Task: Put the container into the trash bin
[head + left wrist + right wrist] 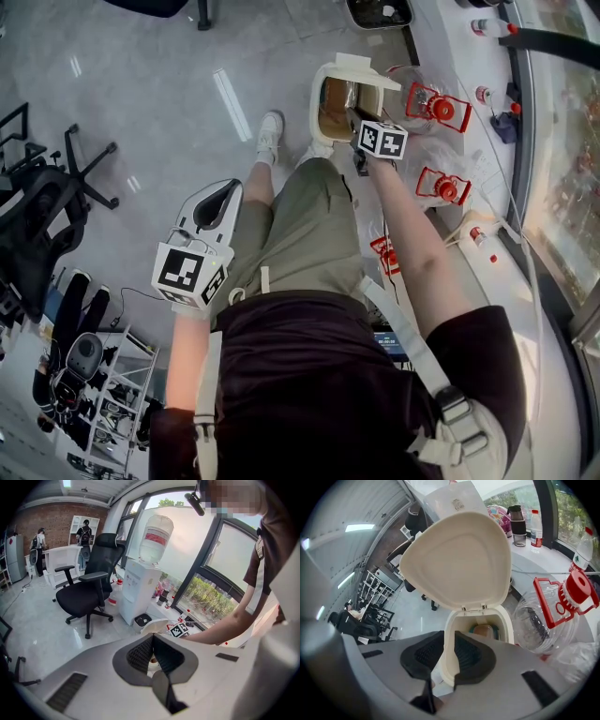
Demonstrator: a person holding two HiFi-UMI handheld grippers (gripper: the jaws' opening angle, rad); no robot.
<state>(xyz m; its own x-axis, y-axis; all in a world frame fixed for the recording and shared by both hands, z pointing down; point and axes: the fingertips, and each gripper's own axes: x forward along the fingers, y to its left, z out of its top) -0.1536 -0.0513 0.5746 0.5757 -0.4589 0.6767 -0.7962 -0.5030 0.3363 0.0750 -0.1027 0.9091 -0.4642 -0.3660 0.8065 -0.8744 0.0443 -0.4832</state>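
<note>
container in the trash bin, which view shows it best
The right gripper view: it looks straight into the open trash bin, where the container lies. The head view shows only a brownish patch inside the bin; the left gripper view shows just the bin's lid, no container.

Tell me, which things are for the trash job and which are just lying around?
For the job:
- trash bin, lid up
- container, already inside the bin
- right gripper, jaws apart near the bin's rim

Just lying about:
- clear jug with a red cap
- office chair
- water dispenser
</note>
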